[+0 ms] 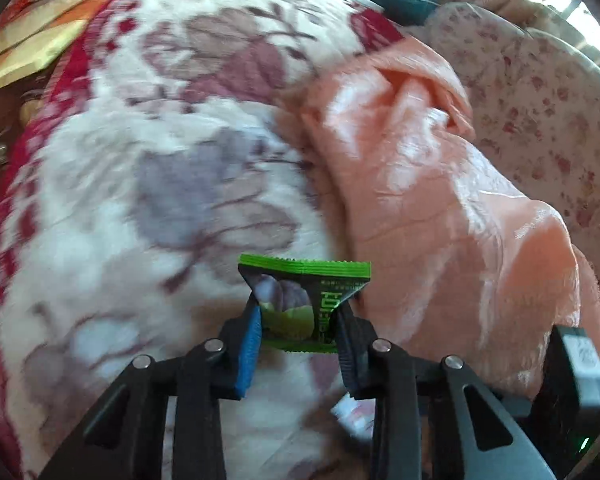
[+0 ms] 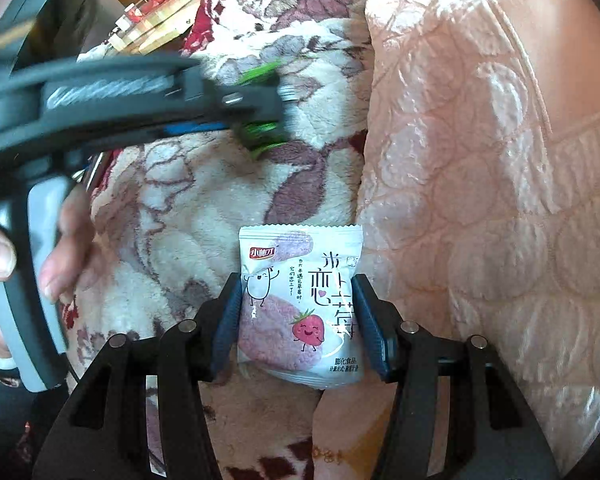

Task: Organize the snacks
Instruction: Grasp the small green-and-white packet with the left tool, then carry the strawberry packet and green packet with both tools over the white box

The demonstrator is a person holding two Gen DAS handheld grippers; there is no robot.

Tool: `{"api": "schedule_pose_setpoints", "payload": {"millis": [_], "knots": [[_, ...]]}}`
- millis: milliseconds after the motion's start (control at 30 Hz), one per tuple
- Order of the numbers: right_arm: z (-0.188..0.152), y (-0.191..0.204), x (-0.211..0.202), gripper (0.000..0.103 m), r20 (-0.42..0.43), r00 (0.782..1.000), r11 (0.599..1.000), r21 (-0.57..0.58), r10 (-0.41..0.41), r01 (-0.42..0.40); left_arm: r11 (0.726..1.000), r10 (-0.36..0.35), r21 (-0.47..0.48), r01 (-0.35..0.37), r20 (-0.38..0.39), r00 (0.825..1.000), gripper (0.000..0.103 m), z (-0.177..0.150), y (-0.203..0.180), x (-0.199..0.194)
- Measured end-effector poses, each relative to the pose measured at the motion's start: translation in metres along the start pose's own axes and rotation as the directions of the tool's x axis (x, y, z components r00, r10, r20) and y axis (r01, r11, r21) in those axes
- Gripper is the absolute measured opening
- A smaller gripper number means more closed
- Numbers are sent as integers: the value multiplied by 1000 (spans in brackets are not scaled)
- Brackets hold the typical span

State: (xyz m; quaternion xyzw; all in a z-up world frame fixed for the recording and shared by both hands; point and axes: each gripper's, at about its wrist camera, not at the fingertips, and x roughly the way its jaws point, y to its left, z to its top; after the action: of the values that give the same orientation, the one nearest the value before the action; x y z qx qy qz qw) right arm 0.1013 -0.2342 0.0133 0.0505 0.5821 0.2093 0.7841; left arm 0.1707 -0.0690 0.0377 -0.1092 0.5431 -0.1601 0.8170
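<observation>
A fleecy white blanket [image 1: 112,208] printed with mauve leaves and edged in red is being spread beneath everything, and a crumpled peach quilt [image 1: 432,184] is being pressed against its right side. The left gripper [image 1: 300,320] is being held over the blanket, its fingers being clamped on a small green snack packet [image 1: 300,300] whose sides are being pinched inward between the blue pads. In the right wrist view this gripper is being seen blurred at upper left, gripped by a person's hand [image 2: 66,248]. The right gripper [image 2: 296,316] is being kept closed on a white strawberry snack packet [image 2: 300,304], which is being held upright between the blanket and the quilt.
</observation>
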Motion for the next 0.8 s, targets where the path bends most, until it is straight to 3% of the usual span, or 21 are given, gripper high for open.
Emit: {"api": "schedule_pose_setpoints", "payload": {"millis": [167,433,633,800], "knots": [[-7,9,-10,54,29,999,1000,7,24,-24,995,98,-12,-98,60,993,36,-26,20,-40],[-21,44,-10,54,29,999,998,-34,46,-45,979,200,-51,-196,99,975,36,-67,59,-77],[-27,73,-13,54,31,998,995,-83,62,-59,958,285,-76,-277,119,951,36,-98,76,-104],[-26,102,-13,54,31,997,989,-130,75,-70,934,356,-95,-344,157,921,36,-115,89,-128]]}}
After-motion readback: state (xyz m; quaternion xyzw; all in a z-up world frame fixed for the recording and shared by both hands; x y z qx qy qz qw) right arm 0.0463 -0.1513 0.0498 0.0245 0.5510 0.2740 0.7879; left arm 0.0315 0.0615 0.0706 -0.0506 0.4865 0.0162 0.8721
